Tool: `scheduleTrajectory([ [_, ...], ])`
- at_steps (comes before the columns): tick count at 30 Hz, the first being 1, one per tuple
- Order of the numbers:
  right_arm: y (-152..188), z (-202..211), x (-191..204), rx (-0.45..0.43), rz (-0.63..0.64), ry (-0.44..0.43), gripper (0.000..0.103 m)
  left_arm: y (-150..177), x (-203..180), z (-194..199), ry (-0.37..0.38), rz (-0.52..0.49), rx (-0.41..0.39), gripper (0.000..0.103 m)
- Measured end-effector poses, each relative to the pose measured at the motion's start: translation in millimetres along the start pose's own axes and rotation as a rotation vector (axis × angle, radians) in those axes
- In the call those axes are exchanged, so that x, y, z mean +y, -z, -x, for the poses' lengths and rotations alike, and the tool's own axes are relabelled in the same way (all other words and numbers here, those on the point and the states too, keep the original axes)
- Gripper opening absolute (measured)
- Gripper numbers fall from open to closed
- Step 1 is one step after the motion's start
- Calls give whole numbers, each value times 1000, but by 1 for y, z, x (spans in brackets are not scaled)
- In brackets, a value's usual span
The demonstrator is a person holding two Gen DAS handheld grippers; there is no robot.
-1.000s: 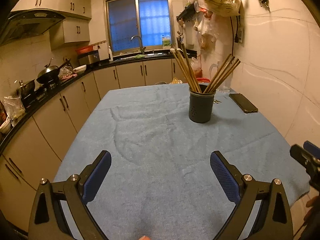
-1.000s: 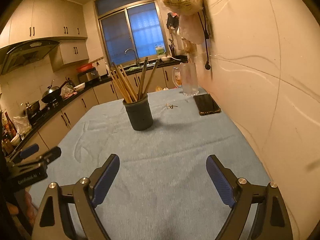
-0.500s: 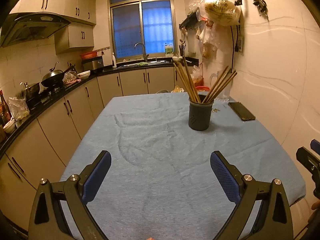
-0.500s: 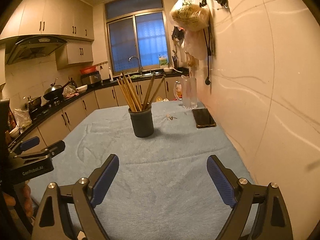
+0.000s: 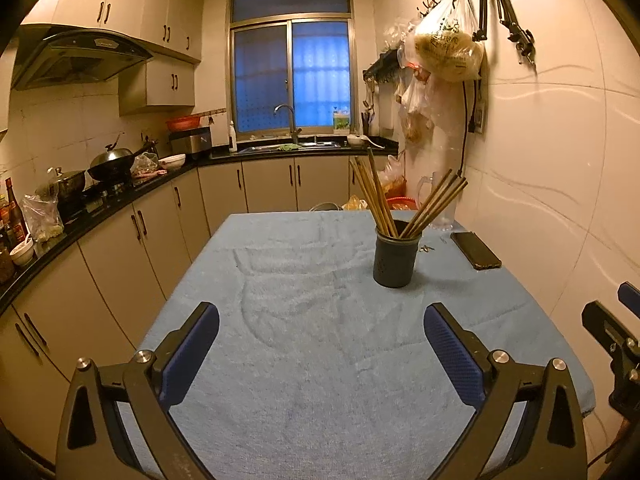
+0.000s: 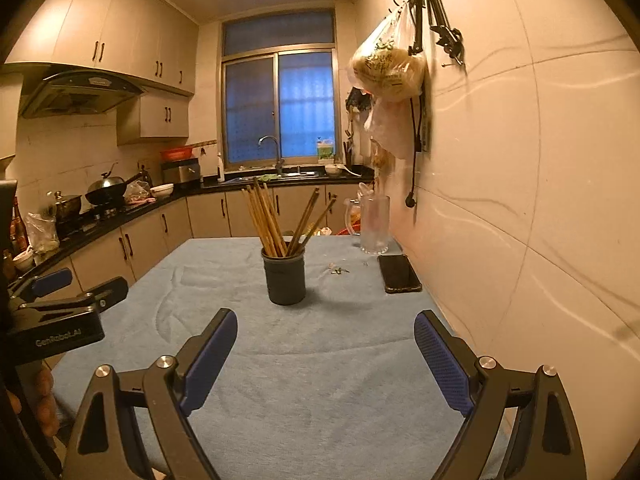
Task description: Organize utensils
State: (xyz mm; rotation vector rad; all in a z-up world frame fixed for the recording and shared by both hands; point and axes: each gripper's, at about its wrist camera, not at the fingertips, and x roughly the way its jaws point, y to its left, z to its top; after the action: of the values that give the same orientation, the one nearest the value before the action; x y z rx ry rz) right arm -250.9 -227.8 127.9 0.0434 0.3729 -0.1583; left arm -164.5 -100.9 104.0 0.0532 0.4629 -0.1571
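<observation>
A dark round holder [image 5: 394,258] stands upright on the blue cloth-covered table [image 5: 304,280], right of centre and towards the far end. Several wooden chopsticks [image 5: 376,196] stick out of it in two fanned bunches. It also shows in the right wrist view [image 6: 285,276] with its chopsticks [image 6: 268,216]. My left gripper [image 5: 320,332] is open and empty above the table's near end. My right gripper [image 6: 325,338] is open and empty, also well short of the holder. Each gripper shows at the edge of the other's view.
A black phone [image 6: 399,274] lies by the right wall, with a glass pitcher [image 6: 374,224] behind it and small metal bits [image 6: 338,270] beside the holder. Plastic bags [image 6: 386,66] hang from wall hooks. Kitchen counters with a wok [image 5: 112,160] run along the left.
Both grippers have drawn back from the holder and tilted up, so more of the room shows. Both stayed open and empty. The holder and chopsticks have not moved.
</observation>
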Motion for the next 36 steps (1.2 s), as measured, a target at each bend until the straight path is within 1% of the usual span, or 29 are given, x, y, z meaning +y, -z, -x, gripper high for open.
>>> scheduleTrajectory([
  [5,2,-2,3,10,19,0,92,-1,-1,1,2,-7,-8,102],
  [18,2,-7,4,18,26,18,92,-1,-3,-9,13,-12,12,102],
  [26,2,-18,1,33,17,26,92,-6,-6,-18,25,-16,24,102],
  [36,-4,-24,-1,14,9,46,92,-13,-8,-21,31,-21,-1,102],
])
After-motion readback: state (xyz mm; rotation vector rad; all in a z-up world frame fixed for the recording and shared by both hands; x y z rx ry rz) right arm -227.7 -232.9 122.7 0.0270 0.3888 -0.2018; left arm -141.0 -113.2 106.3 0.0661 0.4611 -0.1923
